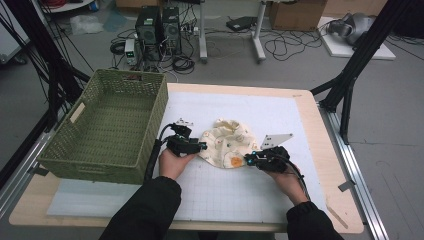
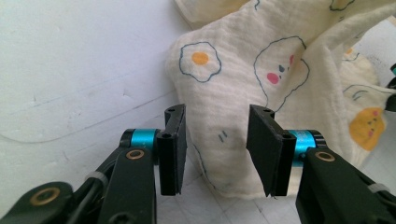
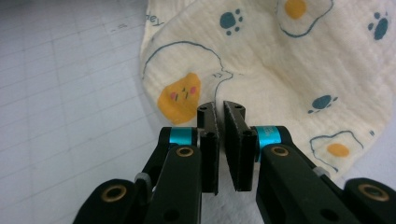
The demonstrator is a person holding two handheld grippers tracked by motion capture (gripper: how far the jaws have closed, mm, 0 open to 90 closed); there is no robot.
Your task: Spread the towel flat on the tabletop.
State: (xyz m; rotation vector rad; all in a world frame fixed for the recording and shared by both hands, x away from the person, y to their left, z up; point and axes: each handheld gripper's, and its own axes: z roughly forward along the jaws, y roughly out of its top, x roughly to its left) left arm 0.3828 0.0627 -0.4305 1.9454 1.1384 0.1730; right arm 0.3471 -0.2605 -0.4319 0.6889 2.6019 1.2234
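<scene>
Both hands are on the worktop (image 1: pixel 310 120) now, one at each side of the cream printed cloth (image 1: pixel 227 142), which lies crumpled on the white gridded mat (image 1: pixel 225 190) near the middle, just right of the green woven basket (image 1: pixel 107 127). The left tongs (image 2: pixel 215 140) stand parted at the cloth's left edge, the fabric lying in the gap between the black jaws with its fried-egg print beyond them, and the pads are not pressing on it. The right tongs (image 3: pixel 219 123) are pinched almost together at the cloth's near right edge, beside an orange face print; whether they have fabric nipped between them I cannot tell from here.
</scene>
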